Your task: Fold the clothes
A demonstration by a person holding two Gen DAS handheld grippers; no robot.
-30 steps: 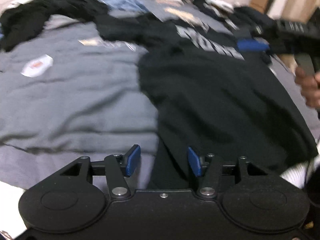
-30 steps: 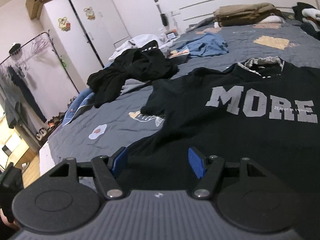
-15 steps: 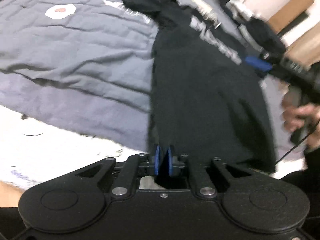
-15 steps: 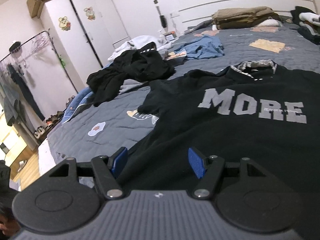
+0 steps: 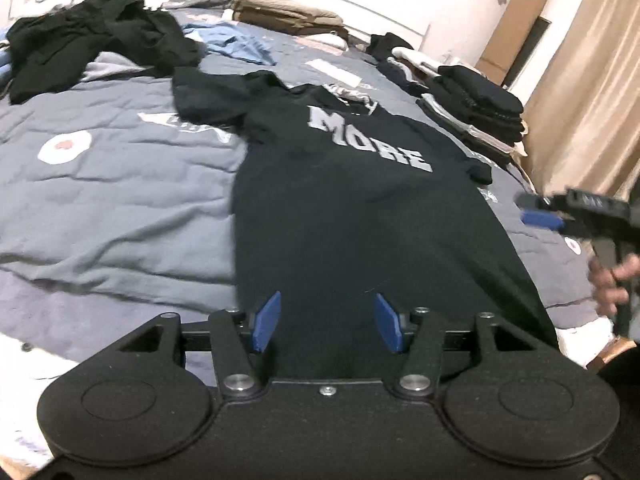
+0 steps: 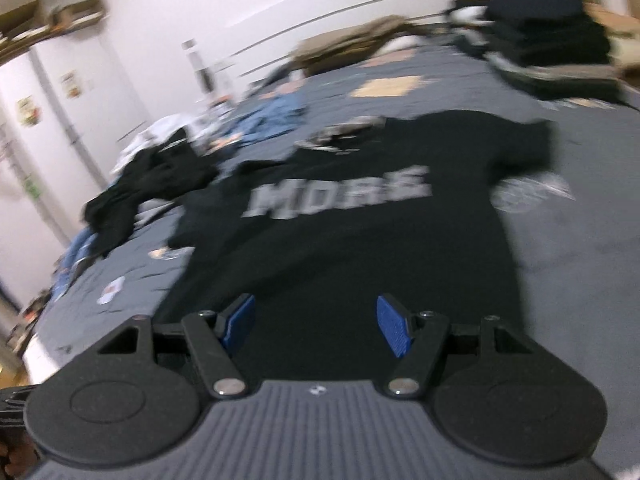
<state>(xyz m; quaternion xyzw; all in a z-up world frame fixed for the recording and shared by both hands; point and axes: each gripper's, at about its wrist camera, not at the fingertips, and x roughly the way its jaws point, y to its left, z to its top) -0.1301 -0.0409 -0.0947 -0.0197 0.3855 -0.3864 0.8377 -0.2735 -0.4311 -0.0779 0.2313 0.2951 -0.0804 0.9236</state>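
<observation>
Right now the black shirt (image 5: 360, 216) lies flat on the bed (image 5: 120, 184), long way pointing from both claws toward the collar; its bottom hem sits just under the left claw (image 5: 327, 322), spread wide; the right claw (image 6: 316, 326) is spread too, near the hem.
</observation>
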